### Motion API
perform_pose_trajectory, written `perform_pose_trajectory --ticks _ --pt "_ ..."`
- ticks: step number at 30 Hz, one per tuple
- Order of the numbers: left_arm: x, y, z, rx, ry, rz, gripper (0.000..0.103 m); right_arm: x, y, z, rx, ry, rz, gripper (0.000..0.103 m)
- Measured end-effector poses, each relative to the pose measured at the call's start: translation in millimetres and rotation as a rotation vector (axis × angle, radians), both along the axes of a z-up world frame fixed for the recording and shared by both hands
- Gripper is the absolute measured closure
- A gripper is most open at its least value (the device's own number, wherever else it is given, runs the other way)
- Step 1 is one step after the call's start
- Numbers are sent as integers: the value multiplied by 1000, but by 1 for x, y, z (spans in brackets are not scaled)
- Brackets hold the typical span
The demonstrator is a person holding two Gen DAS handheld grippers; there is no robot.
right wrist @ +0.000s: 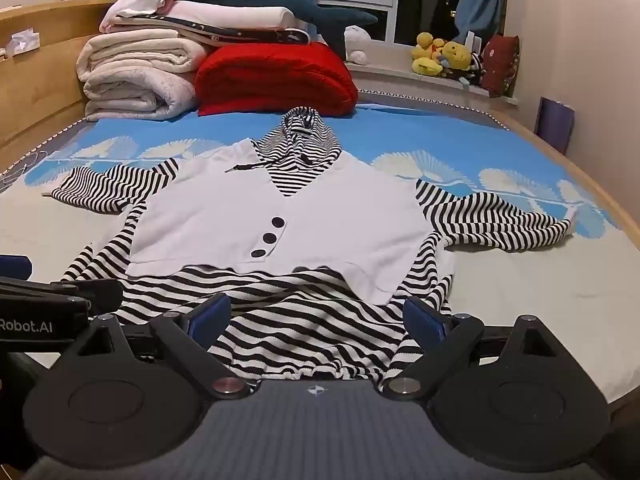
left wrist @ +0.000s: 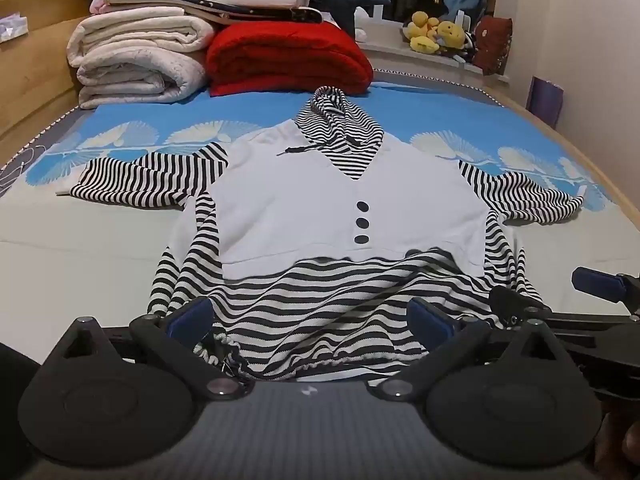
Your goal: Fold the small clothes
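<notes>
A small hooded top (left wrist: 320,200) (right wrist: 288,216) lies face up and spread out on the bed, hood pointing away. Its chest is white with three dark buttons; the sleeves, hood and lower body are black-and-white striped. My left gripper (left wrist: 310,318) hovers open over the striped hem, its blue pads apart with only cloth below them. My right gripper (right wrist: 316,318) is also open, above the hem a little further right. In the left wrist view, the right gripper's finger (left wrist: 600,282) pokes in at the right edge. Neither gripper holds anything.
Folded cream blankets (right wrist: 136,72) and a red quilt (right wrist: 276,80) are stacked at the bed's head, with a plush shark on top. Yellow soft toys (right wrist: 444,58) sit on the windowsill. A wooden bed frame (right wrist: 36,80) runs along the left, a wall on the right.
</notes>
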State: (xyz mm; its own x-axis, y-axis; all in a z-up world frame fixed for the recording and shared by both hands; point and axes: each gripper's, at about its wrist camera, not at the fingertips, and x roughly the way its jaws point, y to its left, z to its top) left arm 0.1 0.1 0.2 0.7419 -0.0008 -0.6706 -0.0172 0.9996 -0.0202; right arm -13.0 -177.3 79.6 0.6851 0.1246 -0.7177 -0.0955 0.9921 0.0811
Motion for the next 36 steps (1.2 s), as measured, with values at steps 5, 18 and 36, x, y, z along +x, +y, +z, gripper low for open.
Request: perform_pose_trajectory --ticks 5,18,36 --pt "0 -2 -1 2 -2 2 0 7 4 -7 -14 9 1 10" --pt "0 -4 0 3 -4 1 0 15 2 -14 -16 18 2 10" --pt "-3 -9 -7 8 1 -1 0 25 3 -24 -34 44 2 10"
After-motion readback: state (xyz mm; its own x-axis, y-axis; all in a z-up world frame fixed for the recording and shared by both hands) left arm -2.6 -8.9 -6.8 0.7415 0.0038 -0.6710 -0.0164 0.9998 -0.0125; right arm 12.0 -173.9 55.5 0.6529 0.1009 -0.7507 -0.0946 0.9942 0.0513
